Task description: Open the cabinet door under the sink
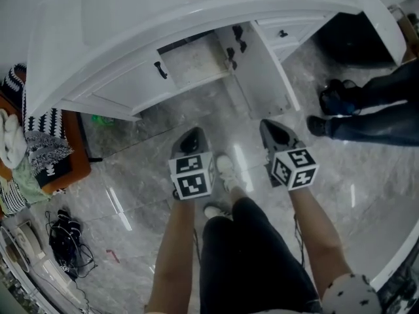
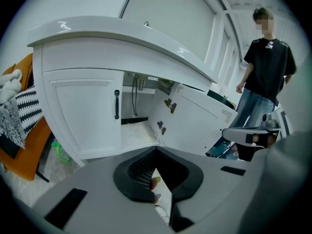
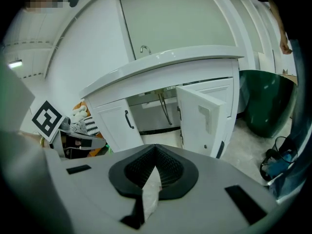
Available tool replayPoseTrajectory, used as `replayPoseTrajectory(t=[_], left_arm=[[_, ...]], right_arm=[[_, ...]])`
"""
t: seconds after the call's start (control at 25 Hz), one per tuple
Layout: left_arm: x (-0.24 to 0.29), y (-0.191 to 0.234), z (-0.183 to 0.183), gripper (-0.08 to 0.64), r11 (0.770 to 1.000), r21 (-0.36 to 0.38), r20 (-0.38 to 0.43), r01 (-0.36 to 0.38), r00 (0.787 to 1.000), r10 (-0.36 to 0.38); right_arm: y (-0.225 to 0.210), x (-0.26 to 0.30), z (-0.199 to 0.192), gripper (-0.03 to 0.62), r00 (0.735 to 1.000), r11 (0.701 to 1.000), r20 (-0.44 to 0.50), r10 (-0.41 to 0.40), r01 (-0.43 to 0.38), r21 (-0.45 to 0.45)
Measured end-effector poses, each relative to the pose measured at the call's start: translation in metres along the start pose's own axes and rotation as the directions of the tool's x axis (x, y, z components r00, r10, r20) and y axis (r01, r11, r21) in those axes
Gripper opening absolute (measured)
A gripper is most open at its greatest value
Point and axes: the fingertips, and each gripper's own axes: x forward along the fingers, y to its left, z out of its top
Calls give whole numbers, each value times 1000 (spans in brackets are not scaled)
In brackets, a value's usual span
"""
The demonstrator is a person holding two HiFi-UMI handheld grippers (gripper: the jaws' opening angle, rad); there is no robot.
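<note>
Cabinet door (image 1: pixel 262 70) under the sink: right-hand leaf, swung wide open toward the near side, black hinges (image 1: pixel 237 36) showing on its inner edge. Just left of it, the bare cabinet floor (image 1: pixel 193 61), then the closed door (image 1: pixel 124 87) with its black handle (image 1: pixel 160 69). Above both, white countertop (image 1: pixel 196 8). Nearer, over grey marble floor (image 1: pixel 144 142), left gripper (image 1: pixel 192 136) and right gripper (image 1: pixel 276 129), both well apart from the cabinet, jaws pressed together on nothing. At right, a bystander's legs (image 1: pixel 373 120).
</note>
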Motion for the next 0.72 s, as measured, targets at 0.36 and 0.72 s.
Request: replayPoseTrajectory(t=[0.36,0.72], left_arm=[[3,22,16,-3,999,-13,26,-41,999,42],[14,38,36,-2,996,-6,53,-85,995,85]], right_arm=[[35,25,16,8,998,998,-7,69,-69,-8],[65,46,39,8,991,991,6,130,-131,8]])
